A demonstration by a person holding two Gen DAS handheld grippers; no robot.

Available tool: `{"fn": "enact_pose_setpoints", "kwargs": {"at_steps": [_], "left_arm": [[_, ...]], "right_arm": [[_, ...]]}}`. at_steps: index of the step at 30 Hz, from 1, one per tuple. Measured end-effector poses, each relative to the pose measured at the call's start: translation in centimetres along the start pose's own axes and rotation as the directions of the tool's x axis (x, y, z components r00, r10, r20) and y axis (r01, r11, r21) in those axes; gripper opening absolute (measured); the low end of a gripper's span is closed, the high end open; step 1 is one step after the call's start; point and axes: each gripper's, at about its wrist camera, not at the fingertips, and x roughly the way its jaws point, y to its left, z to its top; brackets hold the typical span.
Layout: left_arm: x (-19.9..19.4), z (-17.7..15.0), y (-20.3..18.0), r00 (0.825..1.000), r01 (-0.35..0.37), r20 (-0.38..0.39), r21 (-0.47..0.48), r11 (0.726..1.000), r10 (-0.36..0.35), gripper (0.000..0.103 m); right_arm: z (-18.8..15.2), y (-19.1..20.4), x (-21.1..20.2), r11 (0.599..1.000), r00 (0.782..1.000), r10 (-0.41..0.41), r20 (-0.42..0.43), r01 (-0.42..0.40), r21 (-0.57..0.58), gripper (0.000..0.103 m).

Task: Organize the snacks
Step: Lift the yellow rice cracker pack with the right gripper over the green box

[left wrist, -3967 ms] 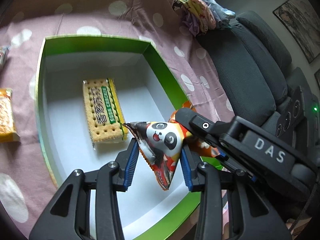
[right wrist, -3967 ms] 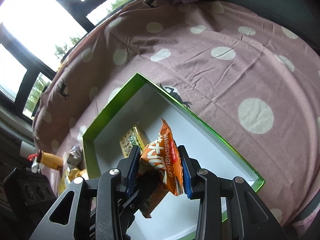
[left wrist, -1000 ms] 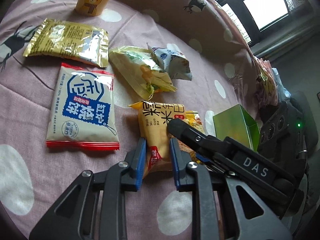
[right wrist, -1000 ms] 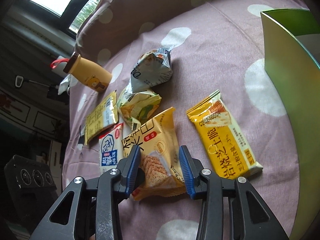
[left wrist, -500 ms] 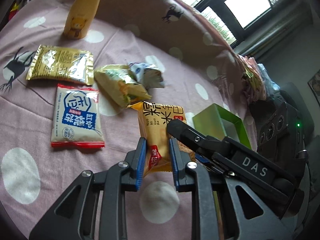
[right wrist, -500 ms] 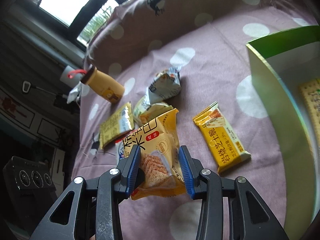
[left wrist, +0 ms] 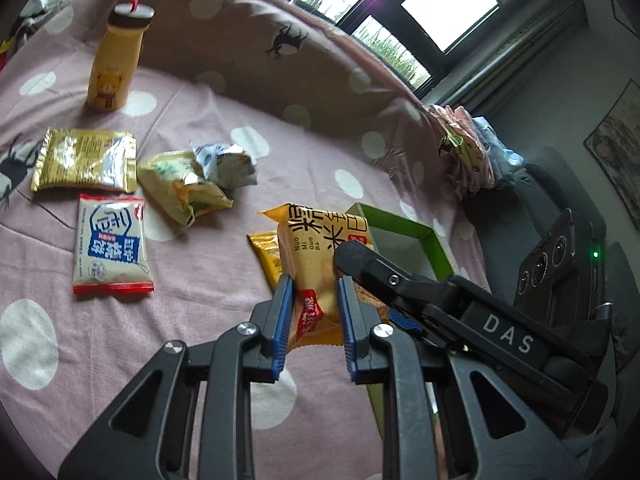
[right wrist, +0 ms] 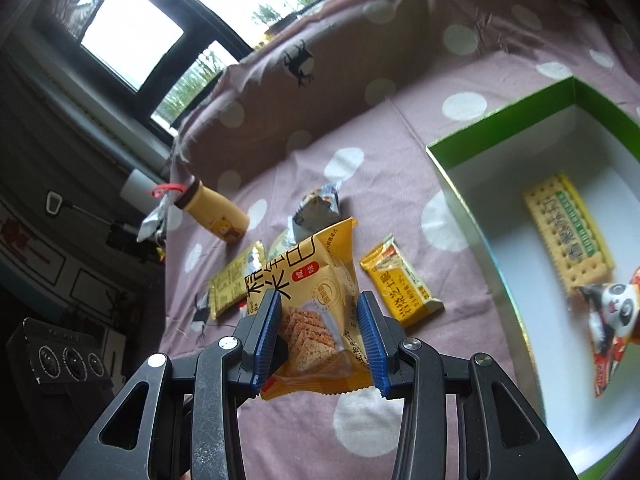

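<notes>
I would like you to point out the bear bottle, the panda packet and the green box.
bear bottle [left wrist: 113,67], left wrist view, on its yellow body.
panda packet [right wrist: 612,312], right wrist view, on the panda's face.
green box [right wrist: 496,122], right wrist view, on its far green wall.

right gripper [right wrist: 320,328] clamped on orange rice-cracker packet [right wrist: 316,304], blue pads pressing both sides, packet lifted off the pink dotted cloth [right wrist: 360,168]. Yellow snack bar [right wrist: 400,284] flat on cloth just right of it. Behind: crumpled blue-white packet [right wrist: 318,206], gold packet [right wrist: 234,280], yellow bottle [right wrist: 214,210] with red loop. Green box [right wrist: 460,196] at right, white inside, holding cracker pack [right wrist: 568,232] and panda packet [right wrist: 612,320], touching each other. Window [right wrist: 132,32] top left
</notes>
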Motion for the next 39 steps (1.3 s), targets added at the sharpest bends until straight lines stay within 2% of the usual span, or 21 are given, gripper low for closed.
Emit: {"fn": "enact_pose_setpoints", "kwargs": {"at_steps": [6, 15, 28, 39], "left_arm": [[-0.5, -0.3, -1.7, 0.998, 0.058, 0.016, 0.021, 0.998, -0.059, 0.020], [0.5, -0.7, -5.2, 0.991, 0.133, 0.012, 0.045, 0.990, -0.134, 0.020], [2.7, -1.0, -7.7, 0.985, 0.173, -0.031, 0.080, 0.982, -0.171, 0.020], [5.4, -1.3, -9.1, 0.970, 0.230, -0.094, 0.070, 0.971, -0.223, 0.020]], "right_arm": [[0.3, 0.0, -2.8, 1.000, 0.998, -0.023, 0.053, 0.024, -0.017, 0.043], [1.1, -2.3, -6.8, 1.000, 0.993, -0.020, 0.114, 0.019, 0.005, 0.043], [1.6, -5.0, -8.8, 0.997, 0.988, -0.048, 0.145, 0.040, 0.060, 0.043], [1.8, -7.1, -10.4, 0.989, 0.980, -0.122, 0.155, 0.107, 0.100, 0.043]]}}
